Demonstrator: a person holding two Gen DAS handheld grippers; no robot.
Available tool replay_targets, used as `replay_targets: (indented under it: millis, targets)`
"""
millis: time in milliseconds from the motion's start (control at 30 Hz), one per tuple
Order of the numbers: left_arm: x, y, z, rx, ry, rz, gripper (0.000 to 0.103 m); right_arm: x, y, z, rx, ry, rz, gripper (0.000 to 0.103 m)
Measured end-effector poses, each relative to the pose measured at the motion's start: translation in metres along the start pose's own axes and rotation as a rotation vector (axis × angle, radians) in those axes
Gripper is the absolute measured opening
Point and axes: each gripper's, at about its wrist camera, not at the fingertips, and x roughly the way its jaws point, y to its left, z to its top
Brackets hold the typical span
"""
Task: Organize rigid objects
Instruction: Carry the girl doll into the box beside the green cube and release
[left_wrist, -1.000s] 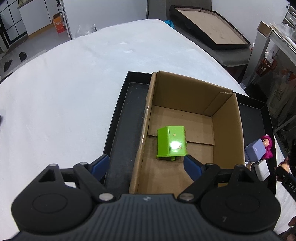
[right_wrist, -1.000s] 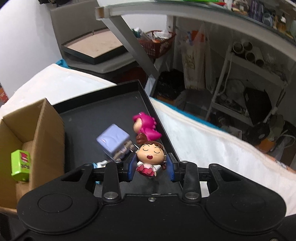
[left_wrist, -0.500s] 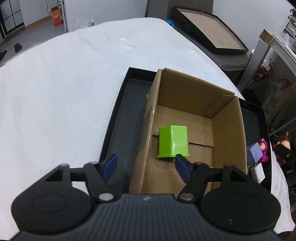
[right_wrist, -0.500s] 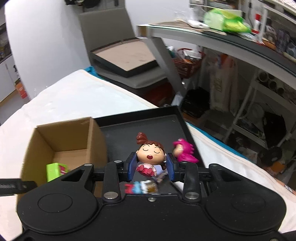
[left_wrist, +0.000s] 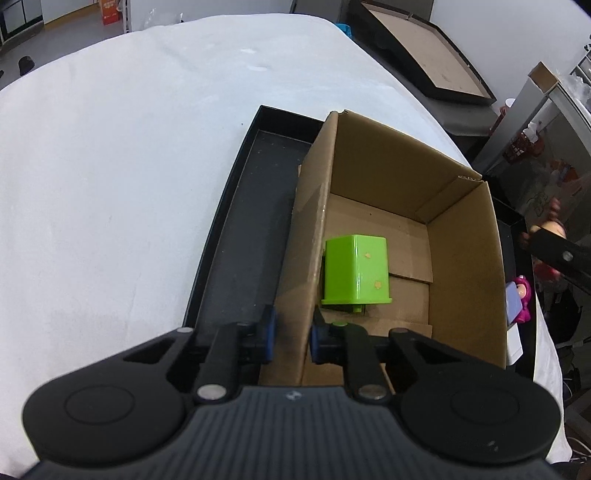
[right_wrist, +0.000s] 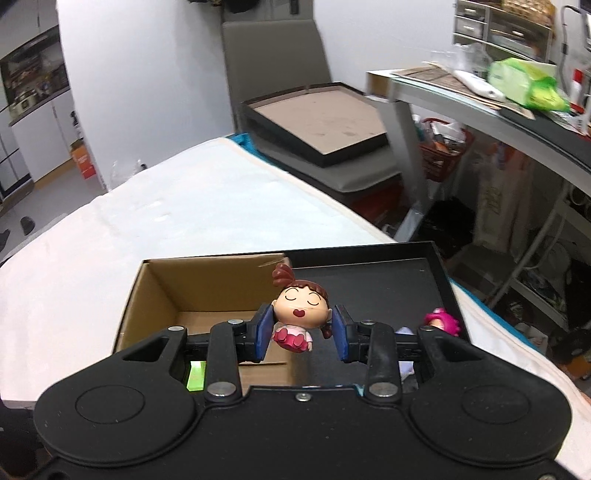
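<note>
Since a second earlier, your left tool came down with its jaws wide and closed them over the near left wall of the cardboard box; its blue pads sat one outside and one inside that wall, pinching the cardboard between them. Over the same time your right tool lifted away from the tray floor and swung toward the box, so the box opening came into its view where before it sat off to the left.

You kept the right tool clamped on the doll figure, a big-headed toy with brown hair, closed eyes and a pink dress. The pads pressed on both sides of its head, and it hung clear above the near right corner of the box, not yet inside.

The box stood in the black tray, which lay on the table under a white cloth. A green block rested on the box floor near the left wall, just ahead of your left tool; from the right wrist only a sliver of it showed under the tool body. A pink figure and a lilac block lay touching each other on the tray floor to the right of the box, outside it. From the left wrist your right tool and the doll appeared blurred at the right edge, above that part of the tray.
</note>
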Motion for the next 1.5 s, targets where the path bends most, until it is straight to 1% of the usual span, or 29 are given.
replay_targets:
  millis: [167, 300, 400, 600, 767, 867, 1000, 1100, 1167, 1200, 1233, 1300, 1367, 1433, 1500]
  targets:
    - [-0.002, 0.006, -0.004, -0.052, -0.007, 0.001, 0.016, 0.006, 0.017, 0.000, -0.028, 0.025, 0.042, 0.034]
    - [-0.006, 0.011, -0.008, -0.089, -0.025, 0.020, 0.015, 0.012, 0.032, 0.001, -0.043, 0.063, 0.096, 0.034]
    - [-0.009, 0.016, -0.010, -0.115, -0.028, 0.019, 0.016, 0.014, 0.045, 0.003, -0.071, 0.072, 0.114, 0.034]
    - [-0.008, 0.022, -0.007, -0.119, 0.000, -0.018, 0.017, 0.023, 0.061, 0.003, -0.097, 0.108, 0.156, 0.034]
    - [-0.007, 0.025, -0.007, -0.122, 0.004, -0.036, 0.017, 0.030, 0.071, 0.002, -0.101, 0.129, 0.190, 0.034]
    - [-0.007, 0.027, -0.006, -0.118, 0.009, -0.041, 0.017, 0.031, 0.074, 0.001, -0.090, 0.133, 0.230, 0.035]
    - [-0.006, 0.027, -0.006, -0.112, 0.009, -0.041, 0.018, 0.029, 0.067, -0.002, -0.064, 0.134, 0.227, 0.038]
    - [-0.006, 0.024, -0.005, -0.105, 0.004, -0.035, 0.018, 0.026, 0.062, -0.005, -0.051, 0.138, 0.230, 0.043]
    - [-0.006, 0.022, -0.005, -0.101, 0.005, -0.029, 0.018, 0.021, 0.058, -0.007, -0.052, 0.135, 0.229, 0.044]
    - [-0.006, 0.021, -0.004, -0.097, 0.005, -0.027, 0.018, 0.019, 0.056, -0.007, -0.053, 0.134, 0.225, 0.046]
    - [-0.006, 0.021, -0.005, -0.094, 0.006, -0.025, 0.018, 0.018, 0.054, -0.007, -0.056, 0.133, 0.219, 0.053]
    - [-0.006, 0.019, -0.004, -0.092, 0.010, -0.028, 0.018, 0.013, 0.049, -0.008, -0.061, 0.121, 0.206, 0.060]
    - [-0.007, 0.017, -0.003, -0.084, 0.013, -0.023, 0.018, 0.010, 0.043, -0.007, -0.057, 0.109, 0.190, 0.065]
    - [-0.008, 0.014, -0.003, -0.069, 0.011, -0.011, 0.018, 0.005, 0.035, -0.006, -0.047, 0.093, 0.179, 0.073]
    - [-0.010, 0.011, -0.003, -0.058, 0.007, 0.002, 0.018, 0.001, 0.029, -0.006, -0.046, 0.077, 0.173, 0.077]
